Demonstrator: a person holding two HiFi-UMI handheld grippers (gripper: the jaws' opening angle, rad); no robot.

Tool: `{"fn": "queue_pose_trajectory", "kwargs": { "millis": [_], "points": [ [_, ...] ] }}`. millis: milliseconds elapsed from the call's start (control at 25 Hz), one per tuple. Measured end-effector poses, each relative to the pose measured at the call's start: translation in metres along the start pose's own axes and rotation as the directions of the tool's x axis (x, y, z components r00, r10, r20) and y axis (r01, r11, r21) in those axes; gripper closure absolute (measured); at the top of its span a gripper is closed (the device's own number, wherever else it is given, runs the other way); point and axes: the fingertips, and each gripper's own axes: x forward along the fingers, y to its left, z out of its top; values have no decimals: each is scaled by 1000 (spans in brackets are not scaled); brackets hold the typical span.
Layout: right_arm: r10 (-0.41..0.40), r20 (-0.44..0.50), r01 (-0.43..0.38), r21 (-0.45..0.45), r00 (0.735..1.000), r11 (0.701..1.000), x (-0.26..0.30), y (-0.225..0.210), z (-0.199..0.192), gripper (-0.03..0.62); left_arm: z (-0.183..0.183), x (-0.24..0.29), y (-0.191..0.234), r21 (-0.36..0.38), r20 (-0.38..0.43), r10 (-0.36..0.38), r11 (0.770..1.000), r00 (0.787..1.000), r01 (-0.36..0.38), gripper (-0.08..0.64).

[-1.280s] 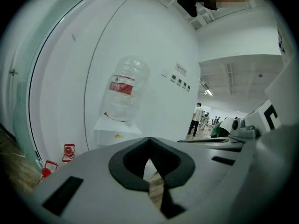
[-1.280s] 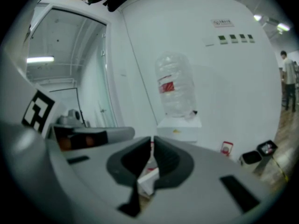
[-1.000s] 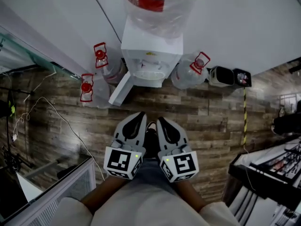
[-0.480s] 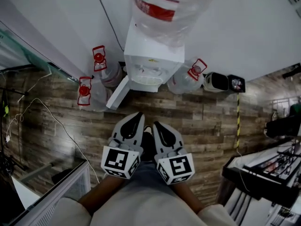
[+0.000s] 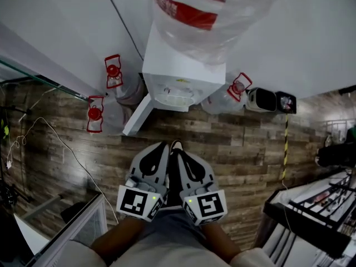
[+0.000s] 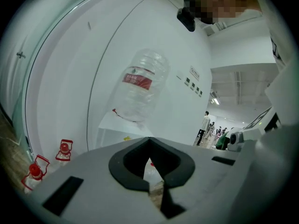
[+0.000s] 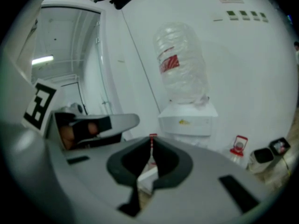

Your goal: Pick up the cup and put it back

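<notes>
Head view: left gripper [image 5: 163, 148] and right gripper [image 5: 182, 154] side by side over the wooden floor [image 5: 239, 143], pointing at the water dispenser [image 5: 181, 74].
Left gripper view: jaws fully closed, empty.
Right gripper view: jaws closed, empty.
Cup cannot be made out.

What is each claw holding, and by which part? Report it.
Nothing is held: the left claw and the right claw are both shut and empty.
</notes>
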Motion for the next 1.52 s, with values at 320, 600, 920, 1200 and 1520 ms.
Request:
{"fn": "queue_pose_trajectory", "kwargs": {
  "millis": [320, 600, 920, 1200, 1520],
  "points": [
    [107, 66, -104, -41, 992, 994, 83, -47, -31, 569, -70, 82, 36, 64, -9, -29, 997, 1000, 29, 552],
    [140, 89, -133, -86, 986, 987, 149, -76, -105, 569, -159, 118, 89, 66, 8, -50, 997, 999, 49, 552],
    [179, 109, -162, -151, 978, 975, 208, -107, -184, 569, -248, 153, 132, 80, 60, -70, 995, 996, 65, 552],
    [201, 152, -167, -209, 968, 964, 243, -145, -225, 569, -302, 184, 170, 157, 117, -101, 984, 988, 82, 552],
    [176, 200, -117, -279, 964, 953, 274, -172, -270, 569, -361, 202, 200, 209, 142, -117, 974, 983, 85, 552]
  ]
}}
